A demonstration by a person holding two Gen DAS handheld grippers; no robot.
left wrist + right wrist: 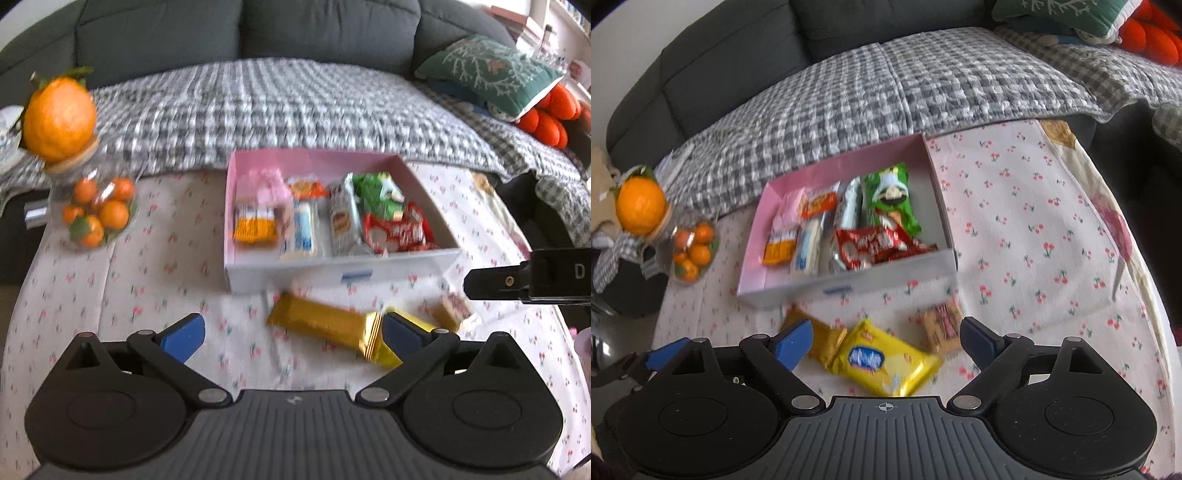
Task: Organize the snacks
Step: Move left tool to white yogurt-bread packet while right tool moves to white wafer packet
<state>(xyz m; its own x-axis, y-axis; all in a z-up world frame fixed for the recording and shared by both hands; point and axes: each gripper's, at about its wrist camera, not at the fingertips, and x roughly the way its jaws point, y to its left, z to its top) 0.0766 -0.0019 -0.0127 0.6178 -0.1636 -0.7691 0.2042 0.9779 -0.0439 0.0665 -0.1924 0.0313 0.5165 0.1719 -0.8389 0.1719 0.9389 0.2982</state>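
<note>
Cherry-print cloth covers the counter [1034, 229] before you, with the gold bar [321, 321] below the pink box [340, 273], its long axis running left to right. Both your left hand-held gripper [291, 332] and right hand-held gripper [886, 343] stand open and empty; the yellow packet [882, 362] lies between the right one's fingers, not touched.

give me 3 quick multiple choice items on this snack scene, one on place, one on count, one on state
1. Where does the yellow packet lie?
A. inside the pink box
B. on the tablecloth in front of the box
C. on the sofa

2. How many snacks lie on the cloth outside the pink box?
A. one
B. three
C. six

3. How do the right tongs stand?
A. open, holding nothing
B. shut on the yellow packet
C. shut on the box wall

Answers:
1 B, it rests on the cherry-print tablecloth nearer than the box.
2 B, the gold bar, the yellow packet and the small brown packet.
3 A, both blue pads stand wide apart and press on nothing.
</note>
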